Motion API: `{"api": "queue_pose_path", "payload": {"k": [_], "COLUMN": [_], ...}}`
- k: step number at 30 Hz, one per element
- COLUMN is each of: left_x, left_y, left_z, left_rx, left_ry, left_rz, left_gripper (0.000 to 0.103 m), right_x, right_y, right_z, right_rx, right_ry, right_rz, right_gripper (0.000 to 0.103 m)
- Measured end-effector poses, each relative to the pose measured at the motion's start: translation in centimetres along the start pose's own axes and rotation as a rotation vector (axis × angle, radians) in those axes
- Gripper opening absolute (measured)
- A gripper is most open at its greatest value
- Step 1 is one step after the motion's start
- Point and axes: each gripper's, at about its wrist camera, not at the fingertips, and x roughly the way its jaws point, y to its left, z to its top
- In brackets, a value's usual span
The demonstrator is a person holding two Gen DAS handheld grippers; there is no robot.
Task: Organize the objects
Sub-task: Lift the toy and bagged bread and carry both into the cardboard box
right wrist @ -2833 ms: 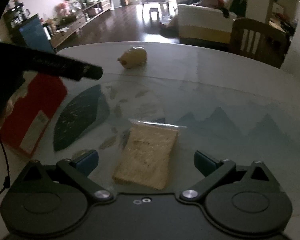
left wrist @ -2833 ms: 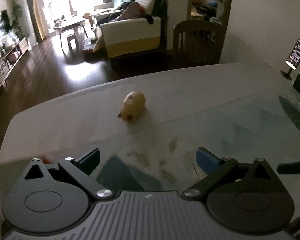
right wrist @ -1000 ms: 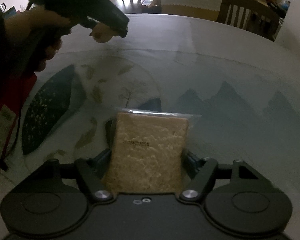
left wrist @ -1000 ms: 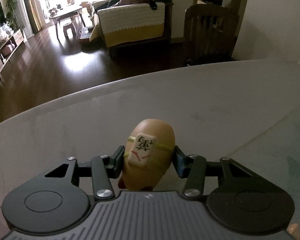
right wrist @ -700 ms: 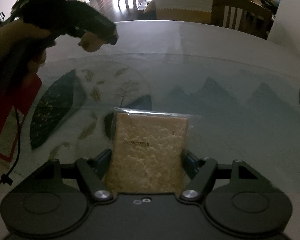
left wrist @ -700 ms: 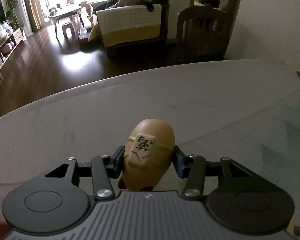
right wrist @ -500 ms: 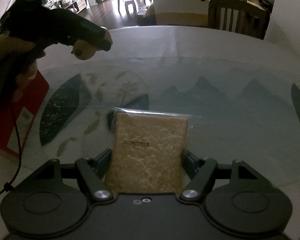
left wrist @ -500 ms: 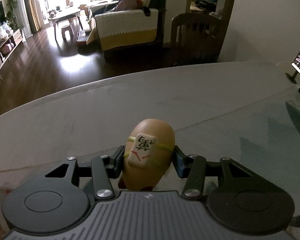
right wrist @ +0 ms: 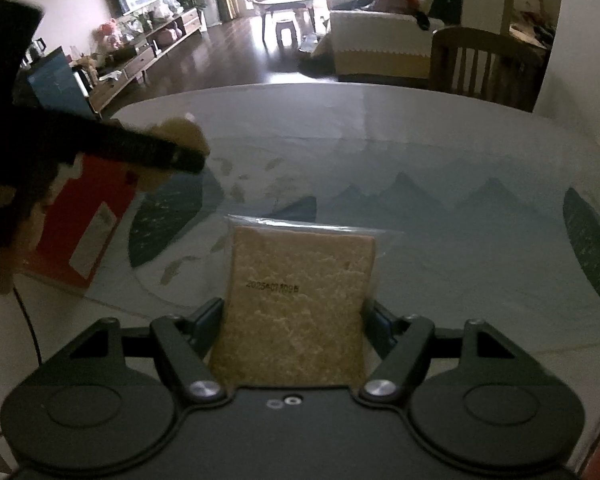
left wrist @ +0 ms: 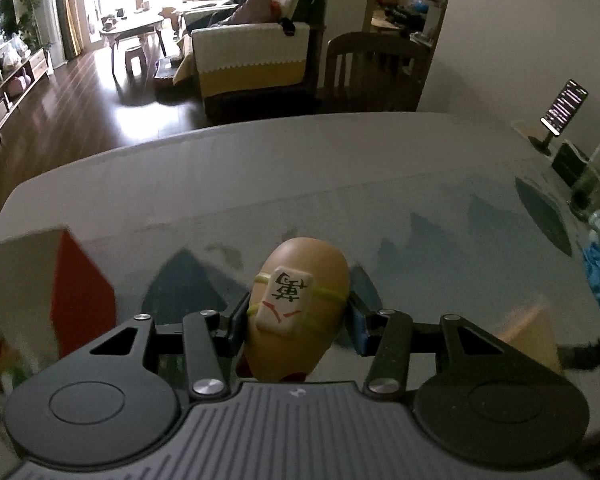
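Left gripper [left wrist: 298, 322] clamped on tan egg-shaped figurine [left wrist: 300, 308], both fingers pressed against its flanks, held clear above table [left wrist: 260, 168]. Right gripper [right wrist: 296, 326] clamped on bagged bread slice [right wrist: 300, 304], slice upright between fingers, bag's clear top edge sticking out past crust, dark date stamp across the face.

Largest first: pale grey table with printed mat [right wrist: 440, 216], dark leaf and mountain shapes across it. Red box [right wrist: 80, 224] lying flat at table's left edge, a white label on it; seen from left wrist as blurred red and white block [left wrist: 72, 292] just left of the gripper. Wooden chair [left wrist: 372, 68] beyond far edge of table. Phone on stand [left wrist: 562, 108] at far right of table, screen lit. Small white tile [left wrist: 286, 306] bearing dark character, strapped to figurine's front with yellow bands.

From right wrist: left gripper blurred at upper left over red box, tan figurine showing at its tip. Whether figurine is upright or tilted there, not clear.
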Motion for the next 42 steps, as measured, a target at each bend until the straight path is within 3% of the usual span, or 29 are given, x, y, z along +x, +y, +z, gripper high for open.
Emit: {"api": "queue_pose_path", "payload": {"k": [11,18,29,42], "left_x": [-5.9,-8.9,-12.5,-14.0], "left_y": [0.8,3.9,13.3,23.9], "left_z": [-5.1,-7.9,-10.3,-10.1], "left_rx": [-0.111,-0.172,-0.189,-0.183], "left_ry": [-0.012,-0.024,-0.024,-0.047], "left_rz": [0.011,0.006,0.023,0.123], "left_gripper": [0.048,0.048,0.048,0.048], "right_x": [-2.1,-1.9,0.4,5.2], "right_y": [3.7,8.3,18.1,27.3], "right_z": [0.1,1.2,3.8,7.9], "right_rx": [-0.101,-0.128,-0.175,-0.259], "right_ry": [-0.017,-0.028,-0.032,-0.043], "right_rz": [0.067,0.085,0.097,0.091], "right_gripper": [0.073,0.073,0.073,0.073]}}
